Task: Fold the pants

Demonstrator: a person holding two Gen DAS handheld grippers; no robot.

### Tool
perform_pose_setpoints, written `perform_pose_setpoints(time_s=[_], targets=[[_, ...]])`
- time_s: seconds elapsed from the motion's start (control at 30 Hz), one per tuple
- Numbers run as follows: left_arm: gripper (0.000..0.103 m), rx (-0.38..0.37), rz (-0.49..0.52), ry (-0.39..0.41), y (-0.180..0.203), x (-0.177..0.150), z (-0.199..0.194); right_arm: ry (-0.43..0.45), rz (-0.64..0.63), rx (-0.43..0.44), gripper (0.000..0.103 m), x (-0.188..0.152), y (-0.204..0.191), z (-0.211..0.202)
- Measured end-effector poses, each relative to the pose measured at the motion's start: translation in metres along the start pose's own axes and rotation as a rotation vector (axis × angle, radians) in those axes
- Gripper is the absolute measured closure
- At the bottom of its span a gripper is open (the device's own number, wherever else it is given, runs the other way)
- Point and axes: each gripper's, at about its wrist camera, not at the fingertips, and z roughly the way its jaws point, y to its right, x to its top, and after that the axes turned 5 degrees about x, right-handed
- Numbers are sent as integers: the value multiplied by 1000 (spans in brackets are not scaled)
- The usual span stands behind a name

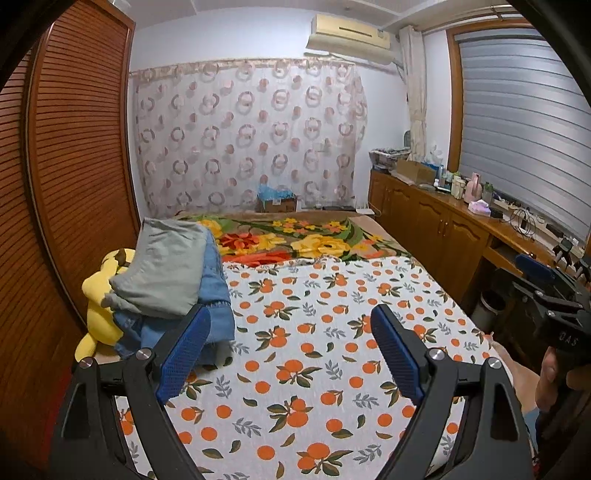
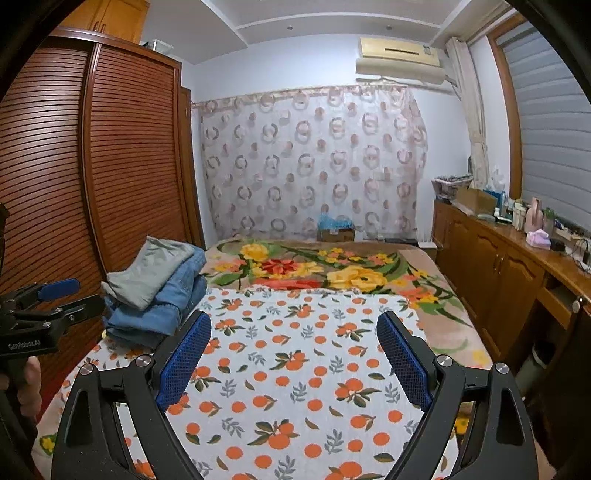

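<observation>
Left gripper (image 1: pixel 290 325) spread wide, nothing between the blue pads (image 1: pixel 183 354), held above the bed sheet (image 1: pixel 295 369) printed with oranges and leaves. Right gripper (image 2: pixel 293 328) likewise spread wide and empty, over the same sheet. Each gripper also seen from the other's camera: the right one at the right edge of the left view with a hand (image 1: pixel 550 376) on its grip, the left one at the left edge of the right view, again with a hand (image 2: pixel 26 380) around the handle.

Pants lying in a stack on the left side of the bed, close to the slatted wooden wardrobe (image 1: pixel 74 147): grey pants (image 1: pixel 162 269) folded on top, blue jeans (image 1: pixel 214 306) folded beneath, edges of the denim spilling out toward the sheet. Stack just beyond the left pad of the left gripper, not touched by it. Yellow plush toy (image 1: pixel 98 295) wedged between the stack and the wardrobe, seen only in the left view.

Farther up the bed, a floral blanket (image 1: pixel 303 236) with red and yellow blooms, meeting the far edge of the orange sheet. Behind the bed, a curtain (image 1: pixel 247 136) patterned with rings, an air conditioner (image 1: pixel 351 35) above it. Along the right wall, a wooden cabinet (image 1: pixel 436 218) crowded with bottles and boxes beneath a window blind (image 1: pixel 517 122).
</observation>
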Motion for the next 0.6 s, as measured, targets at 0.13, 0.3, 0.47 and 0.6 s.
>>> perform_pose_setpoints(time_s=[0.13, 0.3, 0.47, 0.6], targets=[[14, 11, 0, 22, -1, 3, -10, 21, -9, 0, 11, -1, -2, -4], [14, 22, 10, 48, -1, 6, -19, 40, -14, -4, 11, -5, 1, -5], [14, 28, 12, 58, -1, 6, -23, 52, -15, -5, 11, -9, 3, -8], [14, 27, 12, 56, -1, 5, -24, 52, -16, -6, 11, -10, 3, -6]])
